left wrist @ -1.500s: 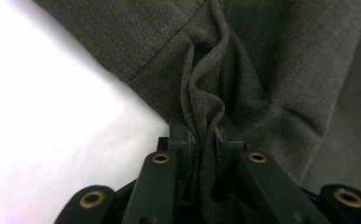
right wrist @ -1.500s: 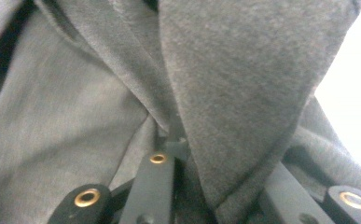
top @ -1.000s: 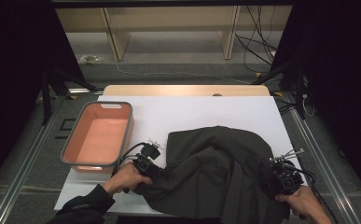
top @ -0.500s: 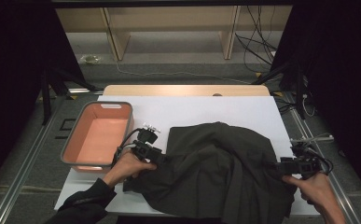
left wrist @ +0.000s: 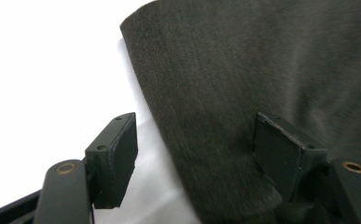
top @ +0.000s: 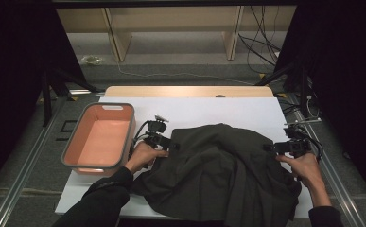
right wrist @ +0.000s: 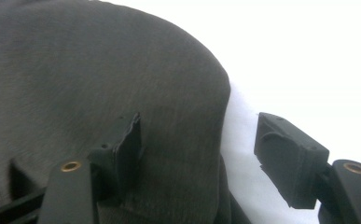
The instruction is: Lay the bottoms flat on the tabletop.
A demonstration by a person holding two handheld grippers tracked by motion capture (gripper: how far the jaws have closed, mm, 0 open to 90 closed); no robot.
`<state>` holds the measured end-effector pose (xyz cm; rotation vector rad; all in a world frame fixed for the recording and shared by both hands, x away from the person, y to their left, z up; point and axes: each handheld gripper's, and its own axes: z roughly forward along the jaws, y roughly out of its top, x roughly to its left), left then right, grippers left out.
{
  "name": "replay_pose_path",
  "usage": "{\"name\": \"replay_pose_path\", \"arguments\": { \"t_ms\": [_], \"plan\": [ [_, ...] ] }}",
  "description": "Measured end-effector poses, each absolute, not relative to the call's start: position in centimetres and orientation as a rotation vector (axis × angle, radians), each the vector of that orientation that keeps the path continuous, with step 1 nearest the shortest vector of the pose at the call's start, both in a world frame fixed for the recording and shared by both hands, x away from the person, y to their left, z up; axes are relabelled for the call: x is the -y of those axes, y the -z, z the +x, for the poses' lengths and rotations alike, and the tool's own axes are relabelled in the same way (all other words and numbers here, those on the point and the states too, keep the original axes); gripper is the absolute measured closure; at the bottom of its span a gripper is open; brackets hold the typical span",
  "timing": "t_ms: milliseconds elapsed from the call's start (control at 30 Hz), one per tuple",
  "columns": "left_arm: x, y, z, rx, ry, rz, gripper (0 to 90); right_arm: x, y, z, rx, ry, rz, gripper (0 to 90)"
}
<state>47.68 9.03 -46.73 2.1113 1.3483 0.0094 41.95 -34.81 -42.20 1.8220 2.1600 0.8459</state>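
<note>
Both of your hands have swung outward since a second ago, and the dark garment (top: 223,175) now lies spread wider across the white desk (top: 209,111), its edges pulled toward either side where it had sat bunched in the middle.

Your left tongs (top: 170,144) sit at the garment's left edge in the high view, just right of the salmon-coloured bin (top: 72,156), with your left hand (top: 143,155) behind them. Their jaws have just been opening and now stand well apart. In the left gripper view (left wrist: 194,156) the cloth's edge runs up between the jaws, covering the desk on the right-hand side, but neither pad presses on it; bare white desk shows beside the left-hand jaw.

Your right tongs (top: 274,147) rest at the garment's right edge, with your right hand (top: 306,166) behind them near the desk's right side. Their jaws too have just been opening and stand wide. In the right gripper view (right wrist: 199,151) the rounded fold of cloth lies in the gap and under the left-hand jaw, loose and ungripped, while the right-hand jaw hangs over white desk.

The garment covers the near middle of the desk, rumpled into soft folds, its lower hem reaching the desk's near edge. The bin stands apart from it at the left.
</note>
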Motion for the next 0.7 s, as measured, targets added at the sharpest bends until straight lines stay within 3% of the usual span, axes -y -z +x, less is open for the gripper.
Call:
{"name": "replay_pose_path", "arguments": {
  "t_ms": [133, 300, 333, 433, 700],
  "plan": [
    [-8.1, 47.7, 47.9, -1.34, -0.021, 2.131, 34.4, 34.7, 43.1, 42.6, -2.18, -0.85, 1.86, 38.1],
    [-7.1, 47.8, 47.5, -1.265, -0.035, 2.181, 78.9, 34.0, 43.6, 43.3, -2.207, -0.894, 1.879, 67.2],
    [-7.1, 47.8, 47.5, -1.261, -0.019, 2.172, 83.2, 33.8, 43.6, 43.4, -2.209, -0.89, 1.868, 72.0],
    [-7.5, 47.4, 47.5, -1.245, 0.004, 2.154, 86.5, 33.4, 42.9, 43.4, -2.189, -0.886, 1.822, 86.7],
    [-9.2, 43.0, 47.6, -1.179, -0.057, 2.014, 87.0, 34.6, 39.1, 43.2, -2.049, -0.976, 1.737, 89.3]
  ]
}}
